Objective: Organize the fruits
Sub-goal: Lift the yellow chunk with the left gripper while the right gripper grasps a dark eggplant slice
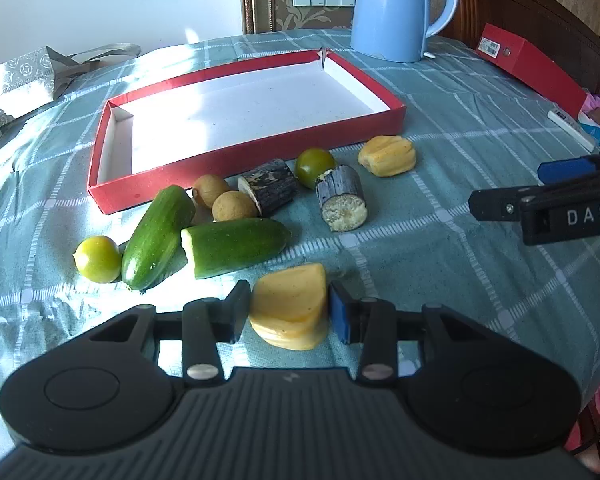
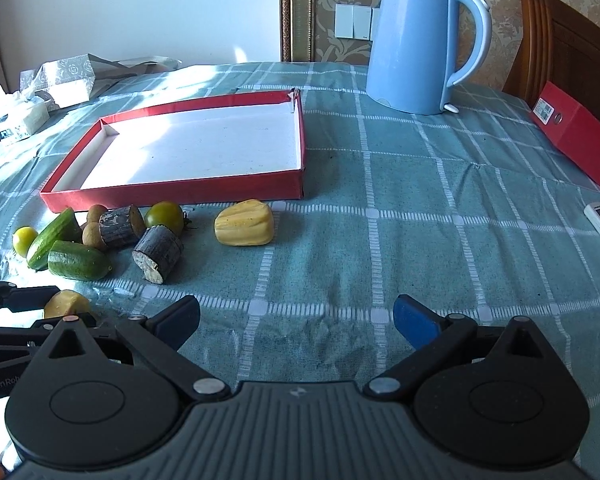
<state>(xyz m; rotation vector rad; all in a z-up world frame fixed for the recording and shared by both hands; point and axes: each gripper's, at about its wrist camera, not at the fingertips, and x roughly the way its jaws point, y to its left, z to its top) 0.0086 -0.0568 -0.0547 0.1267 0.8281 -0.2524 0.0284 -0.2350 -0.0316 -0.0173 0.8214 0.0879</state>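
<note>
Our left gripper (image 1: 290,310) had closed its pads on the near jackfruit piece (image 1: 290,306), on the tabletop (image 1: 440,280) in front of the red tray (image 1: 252,148). The tray lay straight ahead, beyond the cucumbers (image 1: 236,246). Our right gripper (image 2: 296,322) stood wide open, empty, farther from the tray.

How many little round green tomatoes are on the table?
2. One green tomato lies at the left end of the fruit row, beside a cucumber piece. The darker tomato sits by the red tray, between two dark cane chunks. Others may be hidden.
</note>
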